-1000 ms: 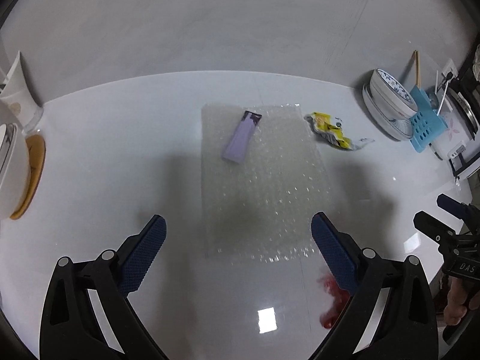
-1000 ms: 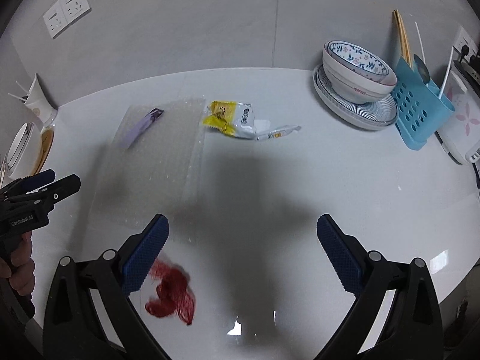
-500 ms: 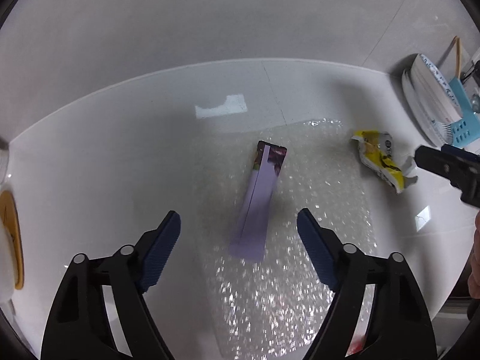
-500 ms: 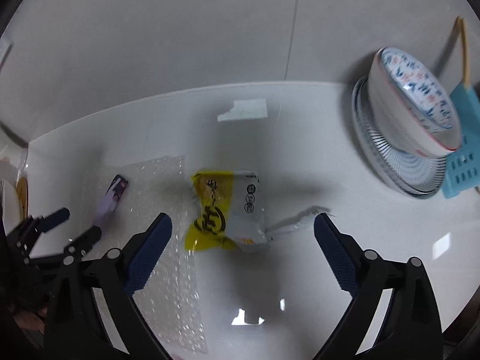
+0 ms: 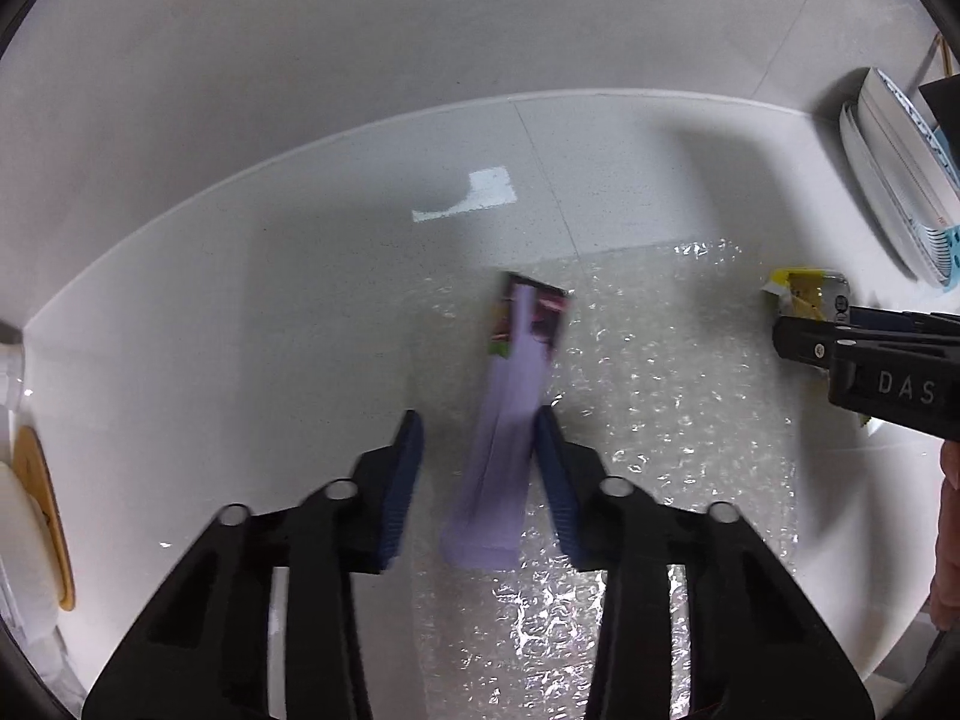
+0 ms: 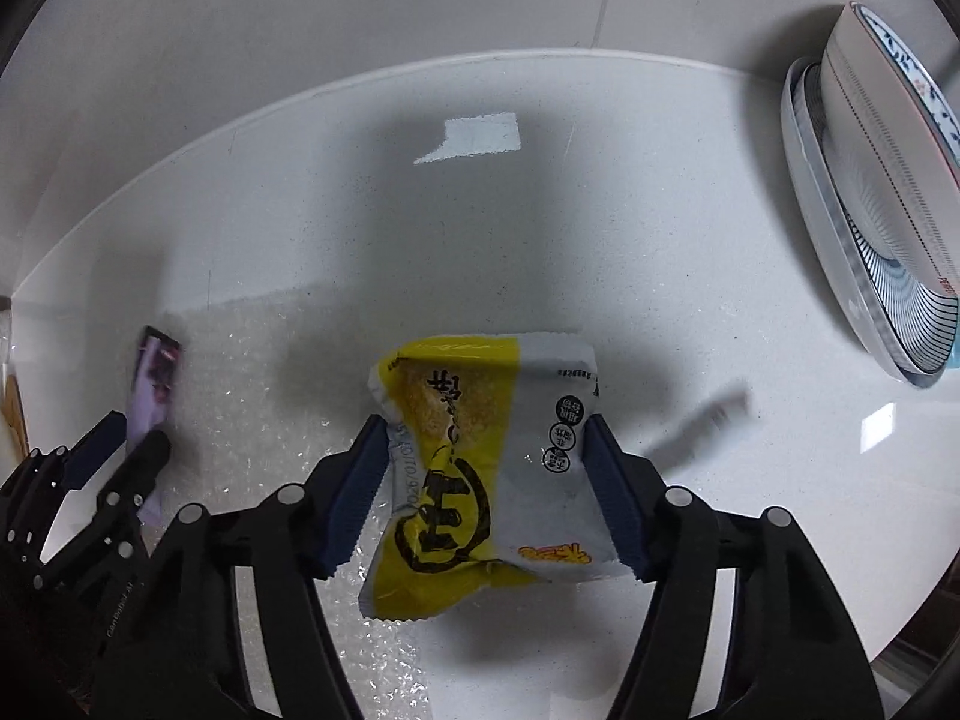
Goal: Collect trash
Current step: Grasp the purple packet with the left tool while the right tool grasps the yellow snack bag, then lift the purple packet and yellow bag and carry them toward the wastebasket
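A: How do the two tools sit?

B: The left tool (image 5: 478, 425) is low over the bubble wrap (image 5: 660, 420), pointing forward along the purple wrapper (image 5: 510, 420). Its fingers flank the wrapper: the right pad touches its edge, while a gap shows at the left pad, so it is not clamped. The right tool (image 6: 485, 431) is low over the worktop (image 6: 660, 270) with the yellow-and-white snack packet (image 6: 480, 468) between its fingers; both pads (image 6: 612, 498) sit against the packet's sides, though whether they squeeze it cannot be told.

A: What differs from half a second ago?

B: Both tools have come forward and down. The left tool's fingers were wide apart, short of the wrapper; now they have narrowed around it. The right tool's fingers also stood well clear of the packet and have now narrowed onto it.

A: And the count?

B: Two tools, one purple wrapper lying on one sheet of bubble wrap, one snack packet partly on the wrap's right edge, and one blurred small strip (image 6: 702, 420) just right of the packet. A stack of dishes (image 6: 870, 228) stands at the far right; how many is hard to tell.
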The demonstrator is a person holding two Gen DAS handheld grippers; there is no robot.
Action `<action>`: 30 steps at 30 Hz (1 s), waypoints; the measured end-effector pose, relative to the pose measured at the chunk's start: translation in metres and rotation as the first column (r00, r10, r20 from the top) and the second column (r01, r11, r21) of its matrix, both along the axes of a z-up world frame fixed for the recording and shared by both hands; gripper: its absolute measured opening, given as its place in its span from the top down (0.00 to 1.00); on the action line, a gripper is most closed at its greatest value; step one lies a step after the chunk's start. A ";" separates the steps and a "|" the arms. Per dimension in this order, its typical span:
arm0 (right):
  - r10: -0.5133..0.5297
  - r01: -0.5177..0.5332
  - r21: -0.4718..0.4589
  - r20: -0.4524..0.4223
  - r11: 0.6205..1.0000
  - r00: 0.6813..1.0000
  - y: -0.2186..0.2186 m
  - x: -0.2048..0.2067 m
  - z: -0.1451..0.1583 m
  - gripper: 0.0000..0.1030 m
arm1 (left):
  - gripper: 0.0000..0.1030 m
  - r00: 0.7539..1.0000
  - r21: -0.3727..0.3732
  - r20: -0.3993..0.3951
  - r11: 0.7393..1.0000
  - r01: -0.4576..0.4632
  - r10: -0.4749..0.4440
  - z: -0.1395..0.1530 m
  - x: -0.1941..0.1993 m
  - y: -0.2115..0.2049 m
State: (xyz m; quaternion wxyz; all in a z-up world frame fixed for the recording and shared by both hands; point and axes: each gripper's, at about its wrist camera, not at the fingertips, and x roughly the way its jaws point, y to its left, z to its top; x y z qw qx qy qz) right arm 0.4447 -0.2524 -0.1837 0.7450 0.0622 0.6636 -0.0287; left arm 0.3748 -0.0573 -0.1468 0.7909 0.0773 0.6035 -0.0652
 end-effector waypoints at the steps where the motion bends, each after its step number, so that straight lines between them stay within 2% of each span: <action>1: -0.011 0.011 -0.005 0.004 1.000 1.000 -0.001 -0.001 0.000 0.45 | 0.74 1.000 0.003 0.001 1.000 0.000 0.000 0.000 -0.001 0.000; 3: -0.022 0.022 -0.027 0.008 0.999 1.000 -0.001 -0.004 0.001 0.51 | 0.83 1.000 0.003 0.006 1.000 -0.005 0.005 0.001 -0.002 0.002; 5: -0.031 0.032 -0.028 0.016 0.999 0.999 -0.002 -0.007 0.001 0.55 | 0.86 1.000 -0.003 0.012 1.000 -0.010 0.010 0.002 -0.004 0.004; 7: -0.040 0.040 -0.028 0.025 0.999 0.999 -0.004 -0.009 0.002 0.65 | 0.88 1.000 -0.020 0.016 1.000 -0.020 0.020 0.004 -0.007 0.010; 10: -0.044 0.045 -0.026 0.033 0.999 0.998 -0.007 -0.013 0.003 0.73 | 0.89 0.999 -0.047 0.034 0.999 -0.027 0.029 0.009 -0.012 0.019; 18: -0.044 0.047 -0.024 0.108 0.999 0.993 -0.006 -0.036 0.014 0.76 | 0.89 0.991 -0.164 0.096 0.984 -0.073 0.089 0.027 -0.034 0.051; 26: -0.029 0.031 -0.007 0.177 0.999 0.984 0.003 -0.073 0.040 0.76 | 0.89 0.984 -0.188 0.130 0.978 -0.095 0.121 0.044 -0.061 0.058; 30: -0.040 0.038 0.018 0.180 0.999 0.983 0.003 -0.083 0.051 0.76 | 0.89 0.982 -0.189 0.137 0.976 -0.104 0.131 0.053 -0.084 0.060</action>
